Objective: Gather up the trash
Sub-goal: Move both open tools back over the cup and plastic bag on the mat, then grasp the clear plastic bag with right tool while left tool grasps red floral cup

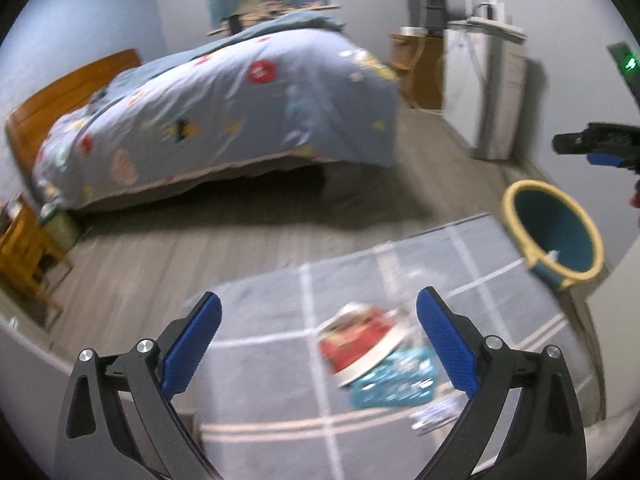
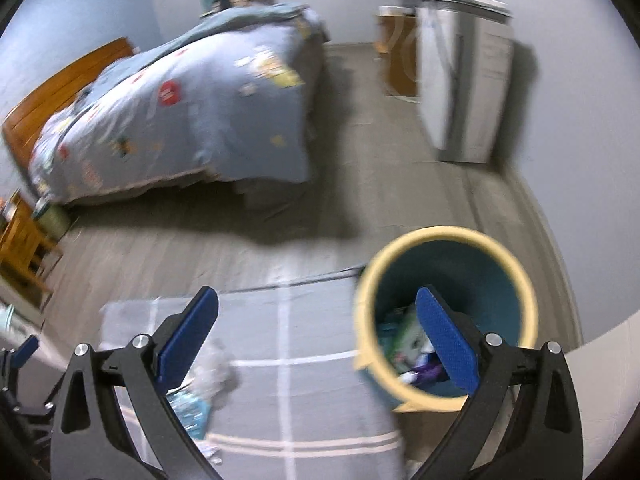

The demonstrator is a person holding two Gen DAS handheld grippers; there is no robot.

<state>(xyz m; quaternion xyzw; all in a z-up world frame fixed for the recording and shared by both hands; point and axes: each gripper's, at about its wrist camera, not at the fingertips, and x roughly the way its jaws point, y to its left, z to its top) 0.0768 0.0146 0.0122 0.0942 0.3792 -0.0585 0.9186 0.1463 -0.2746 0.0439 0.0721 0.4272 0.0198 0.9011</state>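
Note:
My left gripper (image 1: 318,312) is open and empty above a grey rug (image 1: 280,392). On the rug between its fingers lie a red and white wrapper (image 1: 360,340), a teal wrapper (image 1: 396,384) under it, and a small white wrapper (image 1: 436,414). A teal bin with a yellow rim (image 1: 554,236) stands at the rug's right edge. My right gripper (image 2: 316,310) is open and empty, its right finger over the bin (image 2: 444,312), which holds several pieces of trash (image 2: 412,344). A teal wrapper (image 2: 190,410) and clear plastic (image 2: 214,368) lie behind its left finger.
A bed with a blue patterned duvet (image 1: 224,116) stands across the wooden floor (image 1: 200,240). A white cabinet (image 1: 488,88) stands by the right wall. Wooden furniture (image 1: 24,248) is at the left. The right gripper shows at the left view's right edge (image 1: 600,148).

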